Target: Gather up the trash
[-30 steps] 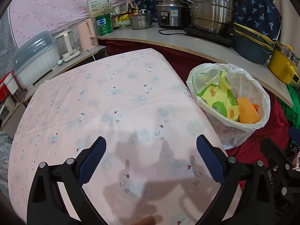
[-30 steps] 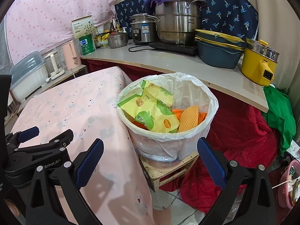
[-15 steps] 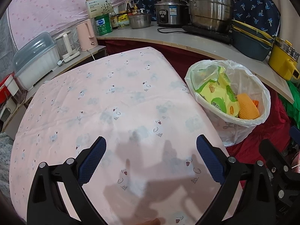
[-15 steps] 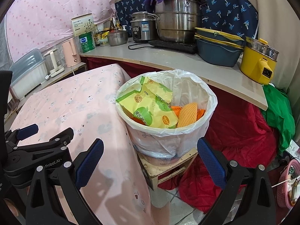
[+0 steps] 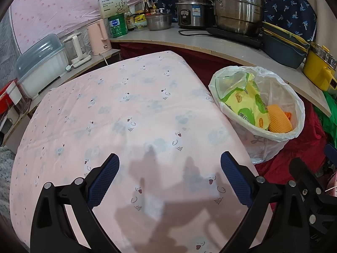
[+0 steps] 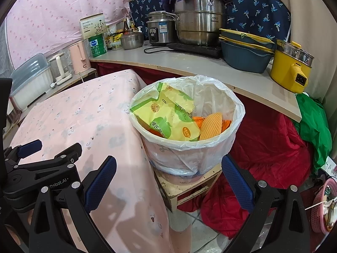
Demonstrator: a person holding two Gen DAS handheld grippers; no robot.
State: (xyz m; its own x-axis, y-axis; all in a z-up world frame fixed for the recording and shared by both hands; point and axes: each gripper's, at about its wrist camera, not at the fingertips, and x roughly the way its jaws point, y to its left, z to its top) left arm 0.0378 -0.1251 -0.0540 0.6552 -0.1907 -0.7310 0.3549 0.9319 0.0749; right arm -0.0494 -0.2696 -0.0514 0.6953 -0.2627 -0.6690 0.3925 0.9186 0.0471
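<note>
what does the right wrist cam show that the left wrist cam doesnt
Only the right wrist view shows the wooden stand under the trash bin, the pink basket on the floor and the tiled floor.

Only the left wrist view shows the whole pink tablecloth top and the red box at far left.

Both show the lined trash bin holding a yellow-green wrapper and an orange piece, the steel pot, the yellow cooker, and both grippers open: left gripper, right gripper.
</note>
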